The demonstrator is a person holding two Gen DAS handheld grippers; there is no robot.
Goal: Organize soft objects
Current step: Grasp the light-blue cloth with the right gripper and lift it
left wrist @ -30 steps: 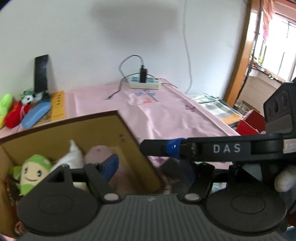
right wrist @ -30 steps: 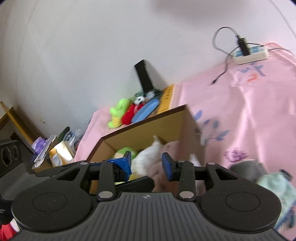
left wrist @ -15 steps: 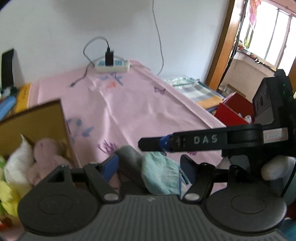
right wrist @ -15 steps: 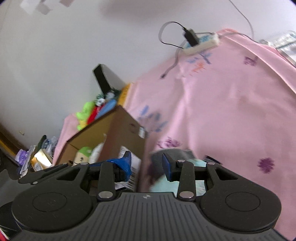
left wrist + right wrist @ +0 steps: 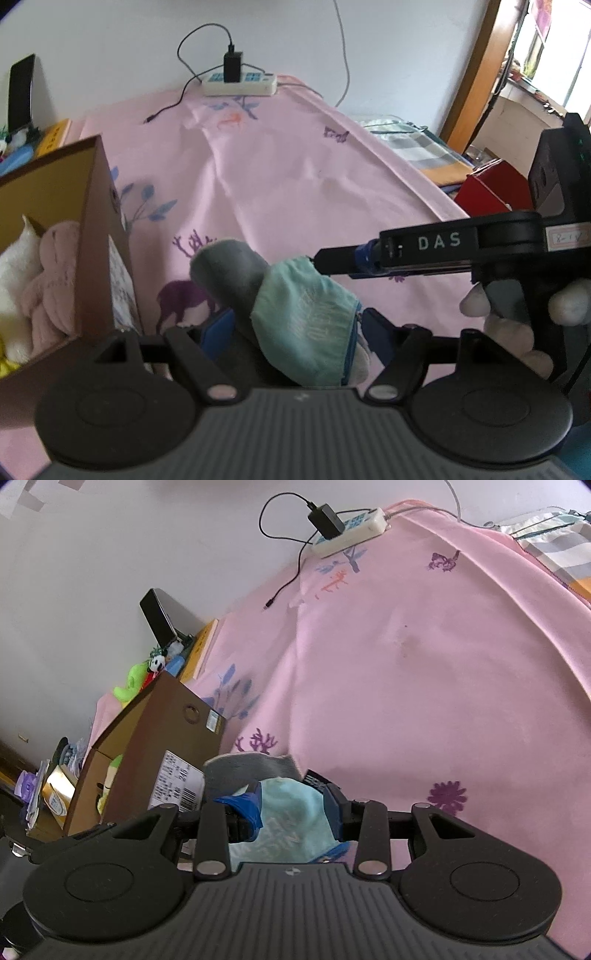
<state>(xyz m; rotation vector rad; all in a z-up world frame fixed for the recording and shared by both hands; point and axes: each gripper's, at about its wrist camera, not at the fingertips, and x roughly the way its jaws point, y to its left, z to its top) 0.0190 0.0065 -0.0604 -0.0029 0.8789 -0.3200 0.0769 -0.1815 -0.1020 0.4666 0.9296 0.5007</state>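
Left wrist view: both grippers' fingers (image 5: 218, 328) straddle the teal pouch (image 5: 310, 314) ungripped; soft, light, pinch mid-body.

White wall (image 5: 110, 37), bright window (image 5: 554, 55) at right

White power strip (image 5: 239, 83) with black charger (image 5: 232, 67), pink printed sheet (image 5: 295, 155), black phone (image 5: 157, 617) against wall
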